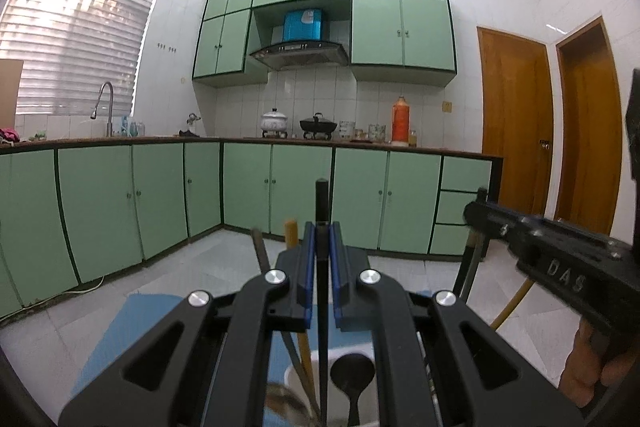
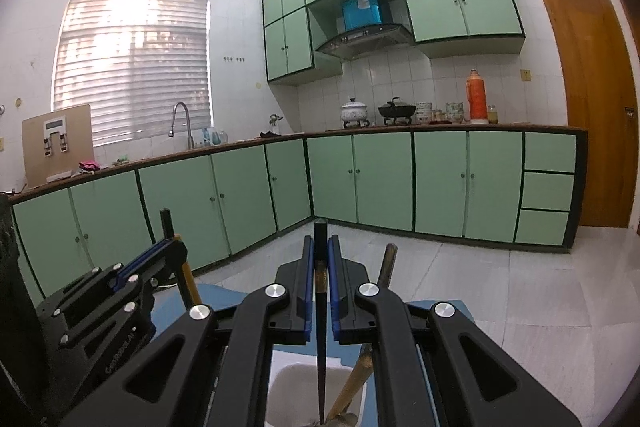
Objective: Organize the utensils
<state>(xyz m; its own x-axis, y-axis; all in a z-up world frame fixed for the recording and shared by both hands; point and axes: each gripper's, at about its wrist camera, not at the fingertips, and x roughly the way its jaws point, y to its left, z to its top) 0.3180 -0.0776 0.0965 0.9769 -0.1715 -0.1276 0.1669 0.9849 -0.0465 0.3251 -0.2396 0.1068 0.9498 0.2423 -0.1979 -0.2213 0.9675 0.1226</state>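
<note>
1. Black chopstick [image 1: 322, 307]: slim, dark and straight, standing nearly upright, its square top sticking up above the left gripper [image 1: 322, 247]. The blue pads are pinching it tight, jaws nearly closed. Its lower end is reaching down into a white utensil holder [image 1: 348, 355] on a blue mat [image 1: 120, 327].
2. Second dark chopstick [image 2: 321, 327]: tapering to a thin tip, a brownish band near its upper part. The right gripper [image 2: 321, 259] is clamping it between narrow jaws; the tip is sitting inside the white utensil holder [image 2: 288, 383].
3. The left wrist view is showing a black spoon [image 1: 352, 375] in the holder, plus a yellow wooden handle [image 1: 292, 235] and a darker handle [image 1: 260, 251] leaning out. The right gripper [image 1: 480, 203] is appearing here from the side, a hand [image 1: 588, 367] under it.
4. The right wrist view is showing a wooden handle [image 2: 387, 263] leaning right of the held chopstick, and the left gripper [image 2: 168, 243] from the side gripping its stick.
5. Both views are taking in green cabinets [image 2: 380, 179] beyond; only the right is showing a wooden board [image 2: 56, 143] on the counter.
</note>
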